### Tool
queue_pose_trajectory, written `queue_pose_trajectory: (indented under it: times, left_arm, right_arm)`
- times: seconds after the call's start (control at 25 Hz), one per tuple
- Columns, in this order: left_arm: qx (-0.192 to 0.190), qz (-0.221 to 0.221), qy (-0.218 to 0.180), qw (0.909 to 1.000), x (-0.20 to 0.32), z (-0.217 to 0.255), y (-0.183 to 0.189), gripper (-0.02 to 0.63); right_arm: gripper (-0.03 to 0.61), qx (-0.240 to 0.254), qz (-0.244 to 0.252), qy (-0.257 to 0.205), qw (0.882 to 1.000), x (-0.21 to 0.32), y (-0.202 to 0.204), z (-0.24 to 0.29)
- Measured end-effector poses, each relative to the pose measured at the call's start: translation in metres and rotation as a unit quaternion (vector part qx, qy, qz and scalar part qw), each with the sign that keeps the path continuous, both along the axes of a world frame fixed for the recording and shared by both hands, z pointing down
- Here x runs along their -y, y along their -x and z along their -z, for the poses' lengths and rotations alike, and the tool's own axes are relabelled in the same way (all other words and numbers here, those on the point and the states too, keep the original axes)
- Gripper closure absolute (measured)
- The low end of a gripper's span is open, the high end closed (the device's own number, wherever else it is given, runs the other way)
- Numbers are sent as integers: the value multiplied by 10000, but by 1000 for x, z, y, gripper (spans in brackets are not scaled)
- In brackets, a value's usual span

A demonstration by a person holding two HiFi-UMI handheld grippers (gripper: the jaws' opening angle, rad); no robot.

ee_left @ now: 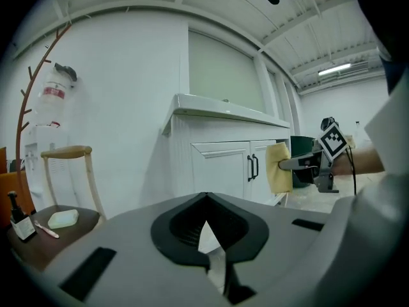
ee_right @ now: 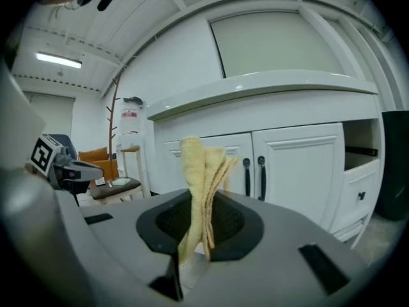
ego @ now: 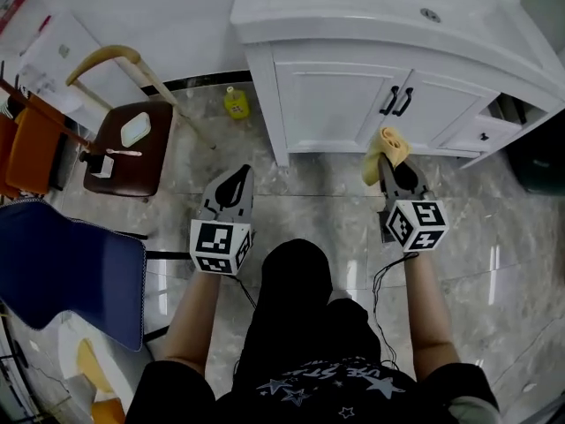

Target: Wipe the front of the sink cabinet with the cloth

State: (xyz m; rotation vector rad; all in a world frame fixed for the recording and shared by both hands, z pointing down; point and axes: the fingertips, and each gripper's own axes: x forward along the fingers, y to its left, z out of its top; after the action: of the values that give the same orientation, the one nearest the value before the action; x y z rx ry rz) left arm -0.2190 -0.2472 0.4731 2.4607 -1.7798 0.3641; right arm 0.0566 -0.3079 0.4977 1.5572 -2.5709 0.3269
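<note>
Sink cabinet (ego: 335, 104): white, at 12 o'clock, both doors shut.
Side shelf (ee_right: 361, 152): open, too dark inside to tell.
Stool (ego: 152, 162): at 10 o'clock, holds a small white dish (ego: 135, 129).
Cloth (ee_right: 201, 171): yellow, folded, sticks up from between the jaws, in front of the doors.
Right gripper (ego: 387, 168): jaws squeezing the cloth.
Left gripper (ee_left: 208, 248): jaws closed, holding nothing.

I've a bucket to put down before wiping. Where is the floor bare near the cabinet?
The floor lies bare before the sink cabinet doors, ahead of the left gripper and the right gripper with its cloth. Leftward it is crowded: a yellow bottle by the cabinet's corner, then a brown stool and a blue chair.
</note>
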Motion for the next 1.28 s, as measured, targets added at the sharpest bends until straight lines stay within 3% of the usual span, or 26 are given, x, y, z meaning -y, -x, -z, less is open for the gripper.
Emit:
queue_pose_trajectory:
  times: [0.2,0.44,0.76,1.04,1.28]
  left_arm:
    - [-128,127,-293,9994,16,-35,-3,598]
    - [-255,349,-539,9976,33,-62,-6,598]
    - [-374,514,-758,9951,42,-46,-6,598]
    - [-271,592,-664,9957,56,-30,6,598]
    - [-157,597,-597,9963,67,-17,9,598]
  right_arm:
    - [515,43,552,-472,9973,24,40,-4]
    - [515,531,1115,-771,9893,50,89,-11]
    - [515,-2,1819,-948,9787,68,155,15]
    - [515,-123,2044,-800,9755,100,200,44]
    - [515,-32,1917,-674,9791,115,207,41]
